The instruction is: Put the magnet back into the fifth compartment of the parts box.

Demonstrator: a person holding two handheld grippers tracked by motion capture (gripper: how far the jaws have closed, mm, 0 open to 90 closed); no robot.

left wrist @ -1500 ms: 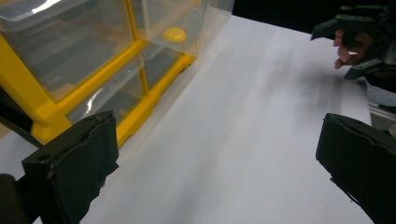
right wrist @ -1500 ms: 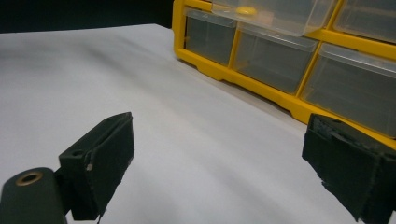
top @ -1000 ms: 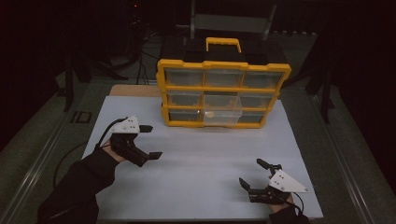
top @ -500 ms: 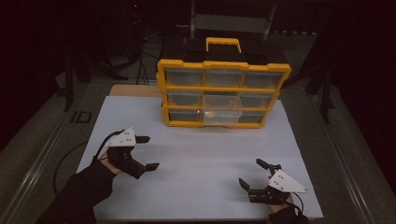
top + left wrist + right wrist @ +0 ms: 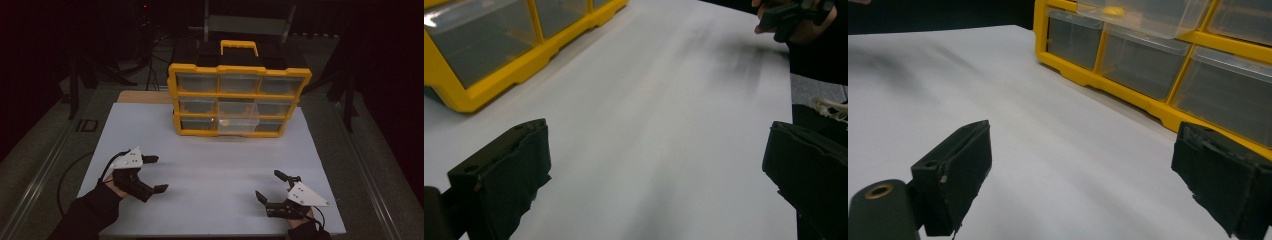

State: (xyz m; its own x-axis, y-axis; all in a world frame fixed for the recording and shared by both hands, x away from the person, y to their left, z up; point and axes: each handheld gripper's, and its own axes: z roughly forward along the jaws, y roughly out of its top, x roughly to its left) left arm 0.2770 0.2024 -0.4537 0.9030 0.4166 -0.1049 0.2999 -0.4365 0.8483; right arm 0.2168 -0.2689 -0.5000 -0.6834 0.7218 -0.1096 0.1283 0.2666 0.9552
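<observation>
Both tools (image 5: pixel 155 173) (image 5: pixel 271 185) wide open (nothing held)

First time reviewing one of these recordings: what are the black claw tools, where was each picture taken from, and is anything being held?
No robot here: a person holds a tool in each hand. The left hand-held gripper and the right hand-held gripper both have open jaws and hold nothing. The high view looks down from above the person's side. The other two views come from cameras riding on each gripper, looking along its black jaws. On the white table sheet stands a yellow plastic organizer box with clear drawers; one middle drawer is pulled out, with a small yellow item inside.
</observation>
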